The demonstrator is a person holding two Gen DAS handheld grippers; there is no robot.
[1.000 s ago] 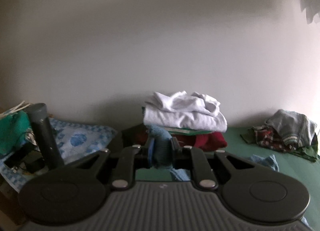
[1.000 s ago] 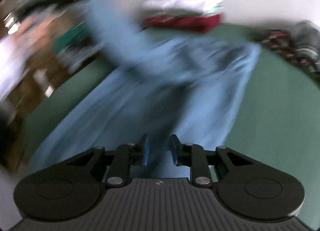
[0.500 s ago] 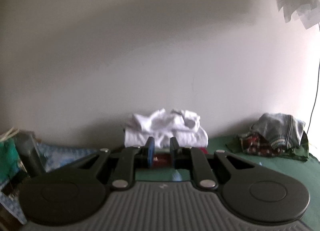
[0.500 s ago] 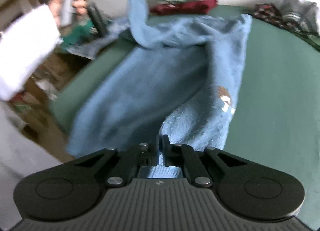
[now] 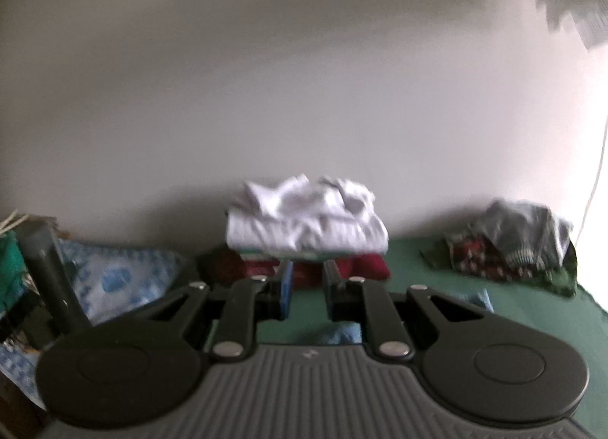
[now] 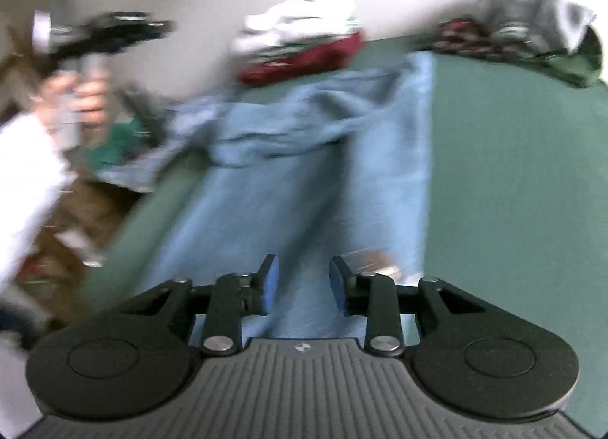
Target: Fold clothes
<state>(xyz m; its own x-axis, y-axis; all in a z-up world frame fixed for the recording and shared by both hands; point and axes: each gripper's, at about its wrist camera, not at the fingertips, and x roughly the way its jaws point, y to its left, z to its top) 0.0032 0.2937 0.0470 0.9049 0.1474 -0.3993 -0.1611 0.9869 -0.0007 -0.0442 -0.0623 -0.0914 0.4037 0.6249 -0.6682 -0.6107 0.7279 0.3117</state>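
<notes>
Now, line by line:

Left hand-held gripper (image 5: 307, 289): jaws opening, a gap between the blue pads, nothing held; it points over the green surface toward the wall. The right wrist view shows it raised at the far left (image 6: 125, 30), blurred, gripped by a hand (image 6: 81, 97) with a white sleeve (image 6: 22, 180).

Right hand-held gripper (image 6: 303, 287): jaws opening, pads apart, nothing pinched; it hangs over the near end of the garment, cloth showing through the gap below.

Light blue fleece garment (image 6: 304, 165): spread lengthwise on the green-covered surface (image 6: 513, 192), rumpled at its far end near the stack, its left edge at the surface's edge. Only small blue patches (image 5: 479, 296) of it show in the left wrist view.

Folded stack (image 5: 307, 228): white clothes on top, dark red ones beneath, against the pale wall.

Loose pile of grey and patterned clothes (image 5: 516, 245): far right on the green surface, well apart from the stack.

Blue-and-white patterned cloth (image 5: 114, 279): left of the stack, beside a dark grey upright cylinder (image 5: 47, 272).
</notes>
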